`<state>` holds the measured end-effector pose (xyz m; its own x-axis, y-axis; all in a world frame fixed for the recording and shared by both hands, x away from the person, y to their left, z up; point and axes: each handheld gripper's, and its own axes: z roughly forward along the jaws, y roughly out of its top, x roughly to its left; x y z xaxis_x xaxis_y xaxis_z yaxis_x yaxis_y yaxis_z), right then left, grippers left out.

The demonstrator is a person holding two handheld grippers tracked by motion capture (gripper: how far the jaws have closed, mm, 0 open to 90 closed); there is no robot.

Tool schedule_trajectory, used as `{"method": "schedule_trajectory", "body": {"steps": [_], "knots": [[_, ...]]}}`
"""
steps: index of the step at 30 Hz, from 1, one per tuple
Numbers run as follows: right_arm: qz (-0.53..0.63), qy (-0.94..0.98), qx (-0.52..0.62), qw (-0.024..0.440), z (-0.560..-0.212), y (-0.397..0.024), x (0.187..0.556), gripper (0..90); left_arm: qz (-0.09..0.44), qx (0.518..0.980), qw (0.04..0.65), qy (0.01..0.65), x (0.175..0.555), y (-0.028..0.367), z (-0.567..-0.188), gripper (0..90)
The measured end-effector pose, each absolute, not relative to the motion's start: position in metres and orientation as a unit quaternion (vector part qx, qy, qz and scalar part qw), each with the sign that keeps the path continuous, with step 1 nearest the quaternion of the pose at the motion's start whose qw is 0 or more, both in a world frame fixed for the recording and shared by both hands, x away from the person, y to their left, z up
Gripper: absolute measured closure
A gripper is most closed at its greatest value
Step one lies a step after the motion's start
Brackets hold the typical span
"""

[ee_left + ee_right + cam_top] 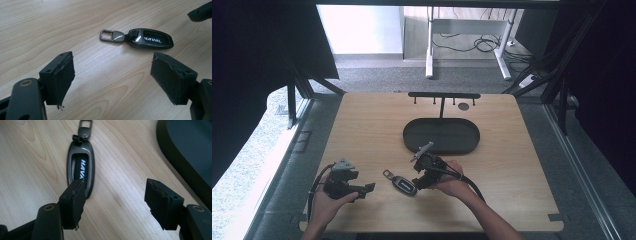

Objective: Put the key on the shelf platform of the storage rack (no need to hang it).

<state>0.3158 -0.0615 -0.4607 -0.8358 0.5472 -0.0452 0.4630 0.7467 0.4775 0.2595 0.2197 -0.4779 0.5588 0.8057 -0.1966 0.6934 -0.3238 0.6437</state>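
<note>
Key fob lies flat on the table, ring end pointing away from my right gripper, whose jaws stand partly open and empty; the fob's near end sits just ahead of the left-hand jaw, not yet between them, so I would judge I am lining up a grab. My left gripper waits wide open, holding nothing, fob well ahead. The dark tray beyond is possibly the destination.
</note>
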Motion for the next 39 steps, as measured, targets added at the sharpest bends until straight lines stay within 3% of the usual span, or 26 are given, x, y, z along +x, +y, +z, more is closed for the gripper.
{"method": "schedule_trajectory", "body": {"steps": [39], "knots": [[0.172, 0.953, 0.24, 0.066, -0.499, 0.005, 0.319, 36.2, 0.082, 0.796, 0.364, 0.475, 0.257, 0.233, -0.476, 19.7]]}}
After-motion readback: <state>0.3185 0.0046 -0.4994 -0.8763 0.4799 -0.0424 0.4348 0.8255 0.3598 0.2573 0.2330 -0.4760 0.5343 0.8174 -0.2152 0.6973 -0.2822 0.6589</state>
